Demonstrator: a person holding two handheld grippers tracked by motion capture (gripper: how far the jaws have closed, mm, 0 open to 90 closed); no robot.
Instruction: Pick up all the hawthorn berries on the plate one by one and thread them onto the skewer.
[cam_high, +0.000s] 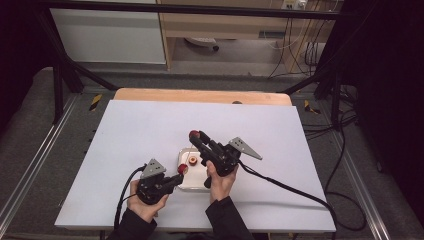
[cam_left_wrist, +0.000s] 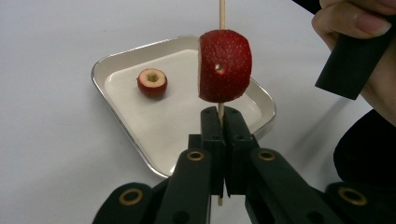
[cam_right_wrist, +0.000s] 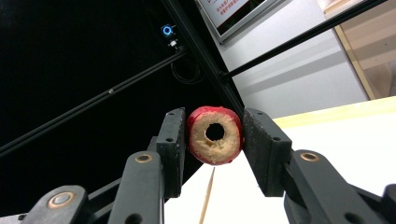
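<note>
My left gripper (cam_left_wrist: 223, 116) is shut on a thin wooden skewer (cam_left_wrist: 222, 14) that stands upright. A red fruit half (cam_left_wrist: 225, 65) with a hole in its side is threaded on it just above the jaws. In the high view this gripper (cam_high: 179, 176) sits at the left edge of a small white tray (cam_high: 196, 182). My right gripper (cam_right_wrist: 215, 115) is shut on a cored red fruit ring (cam_right_wrist: 201, 136). It is raised above the tray's far side (cam_high: 196, 137), and the skewer's tip (cam_right_wrist: 208, 193) shows below it. Another cored fruit piece (cam_left_wrist: 152, 82) lies in the tray (cam_left_wrist: 116, 60).
The tray rests on a white sheet (cam_high: 150, 130) over a wooden table (cam_high: 200, 95). Black frame bars (cam_high: 65, 60) stand at the back corners, and cables (cam_high: 300, 192) trail off to the right. The person's right hand (cam_left_wrist: 369, 28) is close to the skewered fruit.
</note>
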